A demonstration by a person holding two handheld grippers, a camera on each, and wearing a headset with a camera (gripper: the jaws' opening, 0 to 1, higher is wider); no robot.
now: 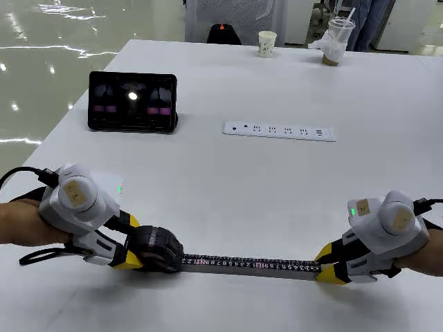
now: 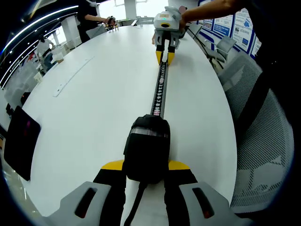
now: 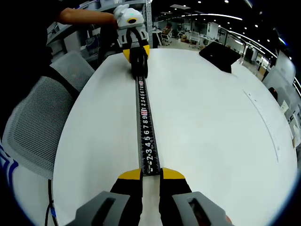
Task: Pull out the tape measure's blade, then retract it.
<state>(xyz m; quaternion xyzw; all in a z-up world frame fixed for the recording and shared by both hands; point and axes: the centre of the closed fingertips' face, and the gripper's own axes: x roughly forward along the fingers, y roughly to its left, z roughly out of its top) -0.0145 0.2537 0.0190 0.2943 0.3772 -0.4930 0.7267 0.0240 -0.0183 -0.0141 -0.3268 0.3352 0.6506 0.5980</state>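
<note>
Well, the pull-out half looks about done. The left claw [image 1: 135, 243] is clamped around the tape measure's black case [image 1: 158, 249], near the front left corner of the desk [image 1: 228, 180]. The right claw [image 1: 325, 264] pinches the free end of the blade [image 1: 249, 264] towards the front right corner. The blade lies flat on the desk between them, running along the front edge with its numbers facing up. In the right gripper view the lowest figures sit just ahead of the yellow tips, so the blade's start is in that grip.

By my reckoning the next move is the retraction. The right claw should travel back towards the case in line with the blade, feeding it in against the spring rather than letting go from afar, while the left claw holds the case steady. Whether a lock is set on the case I cannot tell.

Counting: 1 tape measure, 2 claws, 1 dark tablet [image 1: 131, 102] propped near the left edge, 1 white power strip [image 1: 279, 131] mid-desk. There are 2 cups at the far edge: 1 paper cup [image 1: 266, 43] and 1 plastic cup [image 1: 339, 34] with a straw.
</note>
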